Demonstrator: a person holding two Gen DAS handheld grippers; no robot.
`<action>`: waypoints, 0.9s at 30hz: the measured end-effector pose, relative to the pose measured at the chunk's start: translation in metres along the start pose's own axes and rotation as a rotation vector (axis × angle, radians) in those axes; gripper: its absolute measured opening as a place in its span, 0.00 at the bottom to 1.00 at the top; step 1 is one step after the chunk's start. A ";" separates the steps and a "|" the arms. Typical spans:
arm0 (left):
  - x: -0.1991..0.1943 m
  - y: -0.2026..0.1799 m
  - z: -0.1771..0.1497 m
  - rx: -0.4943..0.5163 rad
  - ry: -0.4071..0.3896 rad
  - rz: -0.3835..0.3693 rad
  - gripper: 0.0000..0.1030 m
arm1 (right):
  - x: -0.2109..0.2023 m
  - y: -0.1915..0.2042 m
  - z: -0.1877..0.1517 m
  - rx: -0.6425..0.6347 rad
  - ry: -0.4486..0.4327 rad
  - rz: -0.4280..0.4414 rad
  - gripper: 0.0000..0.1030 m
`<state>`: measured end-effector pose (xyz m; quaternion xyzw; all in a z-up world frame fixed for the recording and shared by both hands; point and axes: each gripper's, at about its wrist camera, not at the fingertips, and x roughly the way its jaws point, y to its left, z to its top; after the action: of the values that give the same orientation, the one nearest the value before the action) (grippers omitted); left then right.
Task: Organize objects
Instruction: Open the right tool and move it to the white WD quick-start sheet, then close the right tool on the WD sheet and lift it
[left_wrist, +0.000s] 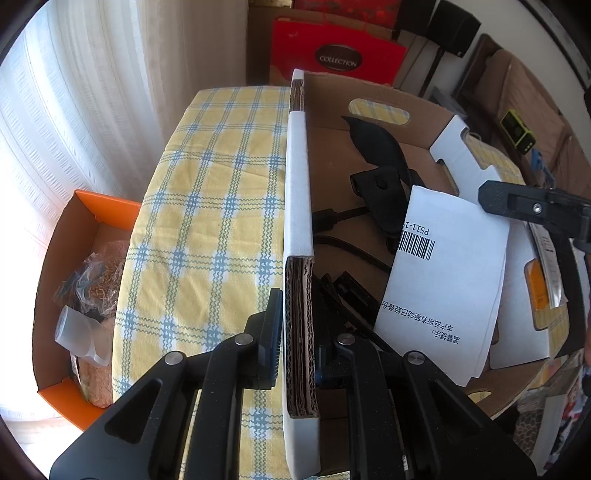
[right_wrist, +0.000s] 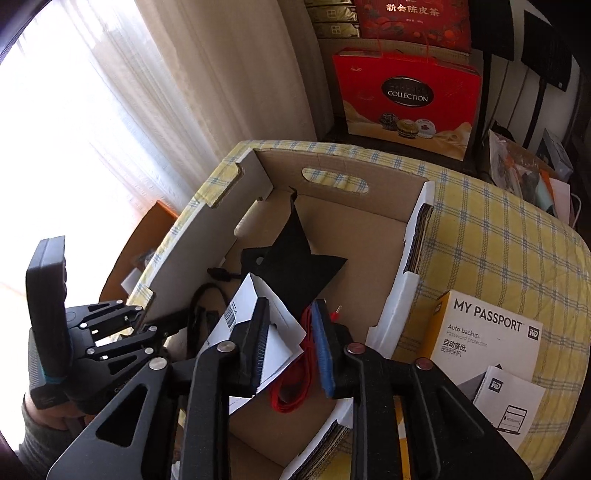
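Only the right wrist view shows red cable (right_wrist: 291, 384) between right hand-held gripper (right_wrist: 290, 350) fingers.

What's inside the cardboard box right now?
In the cardboard box: white barcode sheet, black pouch, black cables, red cable. Whatever lies under the sheet is covered.

Yellow-and-blue checked tablecloth (left_wrist: 207, 206), brown cardboard box (left_wrist: 299, 192) (white outside), red cable (right_wrist: 291, 391)

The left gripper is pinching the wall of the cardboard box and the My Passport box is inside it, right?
Not quite. The left gripper does pinch the cardboard box wall, but the right wrist view shows the My Passport box outside, on the checked cloth beside it.
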<state>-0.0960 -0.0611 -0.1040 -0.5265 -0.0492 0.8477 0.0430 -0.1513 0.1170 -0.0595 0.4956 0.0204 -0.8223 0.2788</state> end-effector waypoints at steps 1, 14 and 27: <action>0.000 0.000 0.000 0.001 0.000 0.001 0.11 | -0.008 -0.003 0.002 0.011 -0.018 0.001 0.40; 0.000 0.001 0.000 -0.002 0.001 0.001 0.11 | -0.098 -0.066 -0.013 0.123 -0.129 -0.102 0.54; 0.000 0.002 0.001 0.000 0.002 0.002 0.11 | -0.109 -0.129 -0.057 0.269 -0.099 -0.194 0.55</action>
<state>-0.0971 -0.0633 -0.1040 -0.5272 -0.0485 0.8473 0.0422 -0.1286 0.2918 -0.0296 0.4829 -0.0560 -0.8641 0.1302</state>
